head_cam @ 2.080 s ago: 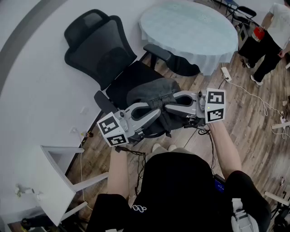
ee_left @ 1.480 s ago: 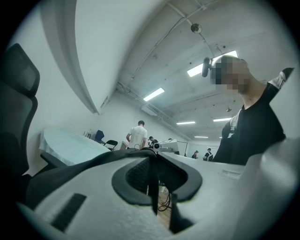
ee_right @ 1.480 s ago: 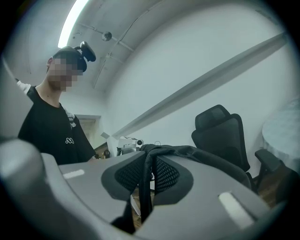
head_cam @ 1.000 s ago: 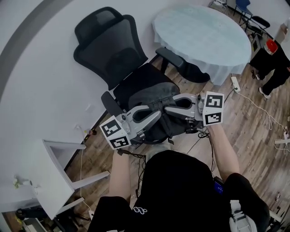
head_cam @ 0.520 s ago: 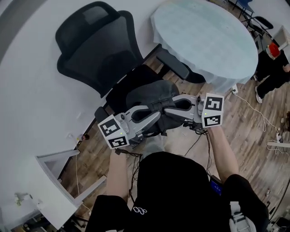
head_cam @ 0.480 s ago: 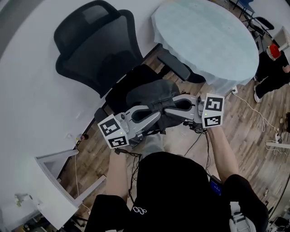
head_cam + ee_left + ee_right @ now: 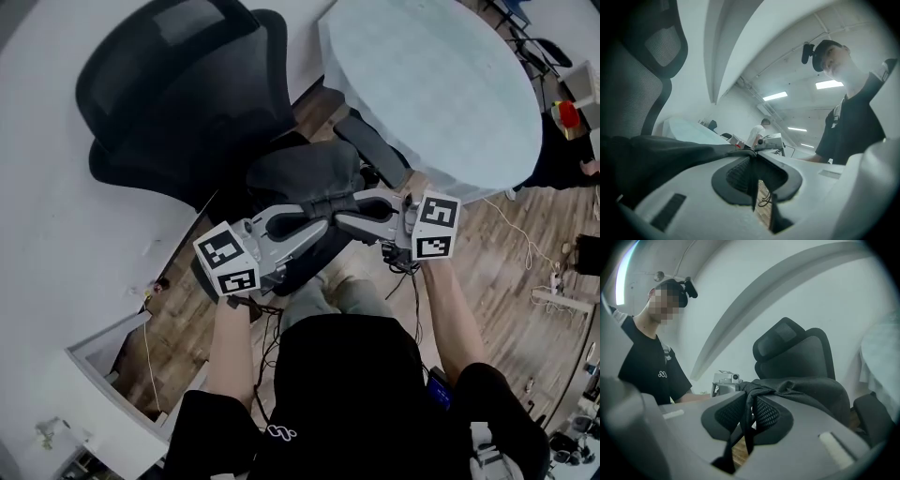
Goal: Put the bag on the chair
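A dark grey bag (image 7: pixel 305 173) hangs over the seat of the black mesh office chair (image 7: pixel 178 84); I cannot tell whether it rests on the seat. My left gripper (image 7: pixel 324 208) and right gripper (image 7: pixel 341 219) meet tip to tip at the bag's near edge. In the left gripper view the left gripper (image 7: pixel 752 152) is shut on the bag's (image 7: pixel 651 159) fabric, with the chair back (image 7: pixel 628 93) at left. The right gripper (image 7: pixel 747 392) is shut on a black strap of the bag (image 7: pixel 811 390), with the chair (image 7: pixel 797 350) behind.
A round table with a pale teal cloth (image 7: pixel 441 84) stands right of the chair, close to its armrest (image 7: pixel 375 155). A white cabinet (image 7: pixel 103 352) sits at lower left. Cables lie on the wood floor (image 7: pixel 525 234). A person (image 7: pixel 572 141) stands far right.
The bag and both grippers have moved forward over the chair seat, toward the backrest. The chair and table now fill more of the head view. Both grips stay shut.
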Motion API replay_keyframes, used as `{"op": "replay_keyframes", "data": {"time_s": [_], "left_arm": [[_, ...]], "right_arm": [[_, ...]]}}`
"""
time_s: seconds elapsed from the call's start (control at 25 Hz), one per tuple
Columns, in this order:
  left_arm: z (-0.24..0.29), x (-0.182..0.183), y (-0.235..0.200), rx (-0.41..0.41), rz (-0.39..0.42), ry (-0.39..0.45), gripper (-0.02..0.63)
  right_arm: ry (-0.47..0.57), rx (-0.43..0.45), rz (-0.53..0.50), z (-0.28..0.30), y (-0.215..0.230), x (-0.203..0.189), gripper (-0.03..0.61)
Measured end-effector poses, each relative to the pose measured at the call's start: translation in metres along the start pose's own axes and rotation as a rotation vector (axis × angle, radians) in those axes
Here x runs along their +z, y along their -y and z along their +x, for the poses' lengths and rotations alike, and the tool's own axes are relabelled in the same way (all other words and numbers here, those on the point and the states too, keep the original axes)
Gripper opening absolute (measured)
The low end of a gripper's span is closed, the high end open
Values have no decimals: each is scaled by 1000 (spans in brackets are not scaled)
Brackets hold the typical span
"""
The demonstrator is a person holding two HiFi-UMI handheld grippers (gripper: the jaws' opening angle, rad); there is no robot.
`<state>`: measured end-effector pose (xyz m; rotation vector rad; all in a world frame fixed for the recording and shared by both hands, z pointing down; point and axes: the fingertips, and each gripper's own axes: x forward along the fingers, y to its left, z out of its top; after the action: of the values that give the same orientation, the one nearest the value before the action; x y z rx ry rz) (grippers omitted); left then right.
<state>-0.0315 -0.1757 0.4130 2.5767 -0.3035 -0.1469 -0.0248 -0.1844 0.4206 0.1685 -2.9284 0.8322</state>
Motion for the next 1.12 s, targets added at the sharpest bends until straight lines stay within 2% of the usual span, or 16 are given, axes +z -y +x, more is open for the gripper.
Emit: {"op": "replay_keyframes", "data": {"time_s": [0.24,0.52,0.84,1.0,1.12], "left_arm": [[-9,23,-38,27,5,27,38],[-12,28,-84,41,-36,-2,38],[14,13,-130,-1,-100,-91,40],[23,2,-165,17,-166,-108,41],[22,-5,-188,55,-243,-53,41]], "right_arm": [[52,-1,23,22,32,22,57],[65,-57,66,39,73,26,54],[74,-198,143,27,123,14,49],[87,-275,206,28,156,1,44],[127,-304,272,33,178,-8,43]]}}
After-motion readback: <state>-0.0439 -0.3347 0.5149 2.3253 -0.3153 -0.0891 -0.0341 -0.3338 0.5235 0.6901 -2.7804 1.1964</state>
